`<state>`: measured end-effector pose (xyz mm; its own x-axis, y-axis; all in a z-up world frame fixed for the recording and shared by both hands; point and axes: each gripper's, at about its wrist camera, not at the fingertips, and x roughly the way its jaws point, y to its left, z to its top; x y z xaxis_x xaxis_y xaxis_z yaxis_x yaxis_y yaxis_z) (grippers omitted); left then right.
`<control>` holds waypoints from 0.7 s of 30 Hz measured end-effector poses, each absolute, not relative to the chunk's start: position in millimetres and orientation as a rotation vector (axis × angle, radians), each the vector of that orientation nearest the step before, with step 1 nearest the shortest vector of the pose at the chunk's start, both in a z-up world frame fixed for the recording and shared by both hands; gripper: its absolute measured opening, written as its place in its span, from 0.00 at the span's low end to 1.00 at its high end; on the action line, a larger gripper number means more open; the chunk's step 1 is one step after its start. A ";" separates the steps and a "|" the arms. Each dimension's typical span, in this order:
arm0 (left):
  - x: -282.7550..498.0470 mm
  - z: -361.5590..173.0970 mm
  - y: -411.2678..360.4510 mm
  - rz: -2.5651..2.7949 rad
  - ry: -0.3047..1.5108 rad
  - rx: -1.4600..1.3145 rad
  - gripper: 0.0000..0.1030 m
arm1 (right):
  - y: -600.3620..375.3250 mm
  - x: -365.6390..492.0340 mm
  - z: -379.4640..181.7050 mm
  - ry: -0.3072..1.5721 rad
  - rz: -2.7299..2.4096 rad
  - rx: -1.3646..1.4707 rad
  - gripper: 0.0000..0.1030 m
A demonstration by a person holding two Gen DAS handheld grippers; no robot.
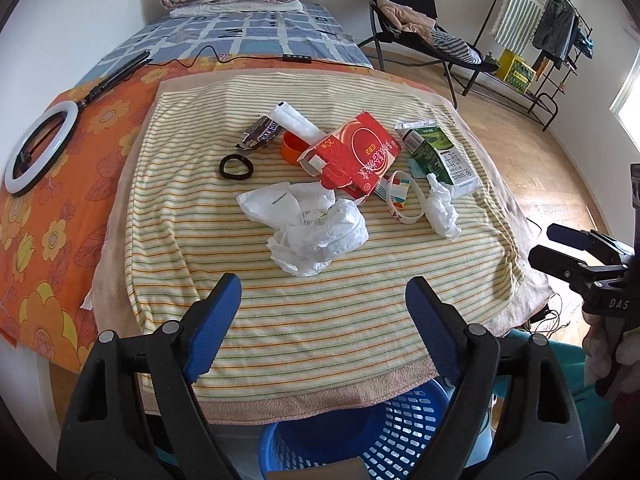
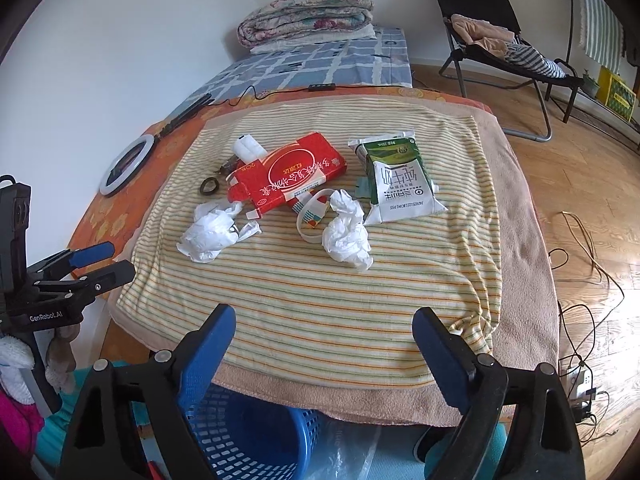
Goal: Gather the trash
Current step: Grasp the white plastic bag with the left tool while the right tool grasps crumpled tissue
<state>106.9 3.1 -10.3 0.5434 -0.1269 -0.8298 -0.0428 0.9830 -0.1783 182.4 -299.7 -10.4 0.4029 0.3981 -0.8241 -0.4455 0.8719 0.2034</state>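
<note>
Trash lies in the middle of a striped towel (image 1: 280,320) on a bed: a torn red box (image 1: 354,154) (image 2: 286,176), a green and white milk carton (image 1: 438,156) (image 2: 396,178), a crumpled white plastic bag (image 1: 310,228) (image 2: 212,232), a crumpled tissue (image 1: 440,212) (image 2: 346,232), a dark snack wrapper (image 1: 260,132), a white roll (image 1: 298,120) and a white wristband (image 1: 404,202) (image 2: 312,216). My left gripper (image 1: 323,294) hovers open over the towel's near part, empty. My right gripper (image 2: 324,330) is open and empty too, near the towel's front edge. A blue basket (image 1: 360,440) (image 2: 256,440) stands below the bed edge.
A black hair tie (image 1: 236,167) and an orange cap (image 1: 294,147) lie by the box. A ring light (image 1: 38,146) and cable rest on the orange sheet. Folded quilts lie at the far end. A black chair (image 2: 504,52), a clothes rack and floor cables (image 2: 580,280) stand right.
</note>
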 end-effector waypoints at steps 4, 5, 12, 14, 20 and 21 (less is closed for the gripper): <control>130.6 -24.0 -3.4 -0.059 1.033 -0.156 0.78 | -283.9 209.5 -22.9 1.021 0.511 -0.113 0.88; 136.4 -28.4 -6.9 -0.064 1.044 -0.142 0.78 | -280.5 215.6 -26.9 1.019 0.513 -0.114 0.88; 175.0 -61.8 -23.8 -0.075 1.116 -0.051 0.63 | -265.8 260.1 -63.8 1.111 0.483 -0.083 0.78; 181.7 -69.5 -21.6 -0.080 1.138 -0.062 0.51 | -267.6 268.8 -70.0 1.137 0.495 -0.040 0.78; 182.1 -67.1 -4.3 -0.094 1.131 -0.134 0.38 | -259.4 281.2 -78.9 1.143 0.490 -0.056 0.78; 180.9 -65.8 -1.2 -0.091 1.127 -0.144 0.37 | -258.2 283.0 -82.7 1.153 0.489 -0.059 0.78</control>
<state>180.9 -1.2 -65.8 0.4268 -0.1455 -0.8926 0.0001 0.9870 -0.1609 283.0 -258.2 -82.7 0.3133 0.3405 -0.8865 -0.4001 0.8940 0.2020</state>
